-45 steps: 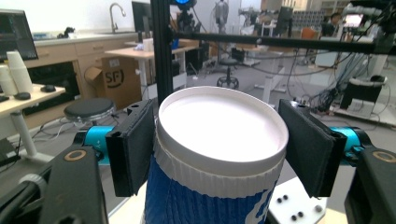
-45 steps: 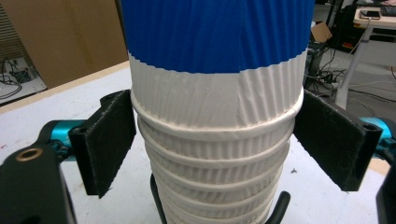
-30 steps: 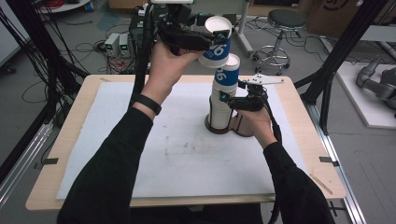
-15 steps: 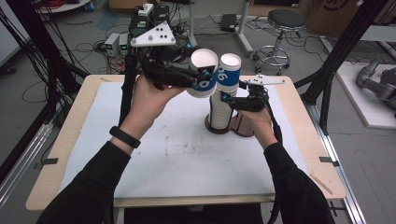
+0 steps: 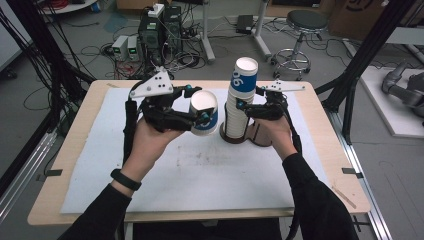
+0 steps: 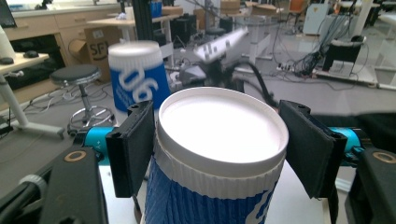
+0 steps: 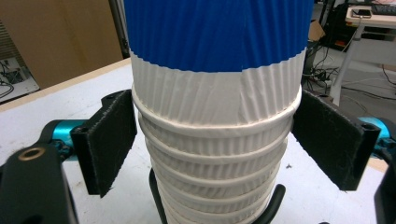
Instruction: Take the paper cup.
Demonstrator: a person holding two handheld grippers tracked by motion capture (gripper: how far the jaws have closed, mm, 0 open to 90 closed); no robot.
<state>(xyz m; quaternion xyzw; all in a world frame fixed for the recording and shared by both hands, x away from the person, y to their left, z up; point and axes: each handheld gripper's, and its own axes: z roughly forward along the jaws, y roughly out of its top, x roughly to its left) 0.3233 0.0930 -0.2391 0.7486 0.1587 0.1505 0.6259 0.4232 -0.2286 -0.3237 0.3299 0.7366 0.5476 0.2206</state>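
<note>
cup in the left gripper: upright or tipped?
Tipped. In the high view the cup lies sideways in the left gripper, its white mouth facing the camera, while the cup stack beside it stands upright.

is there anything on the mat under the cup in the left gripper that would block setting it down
Nothing visible does. The cup sits in the left gripper, above a bare stretch of mat; the cup stack stands to its right, apart.

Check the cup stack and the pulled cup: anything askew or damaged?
Nothing stands out. The stack of cups stands upright in its dark holder, steadied by the right gripper. The left gripper holds the single cup with its rim undented.
</note>
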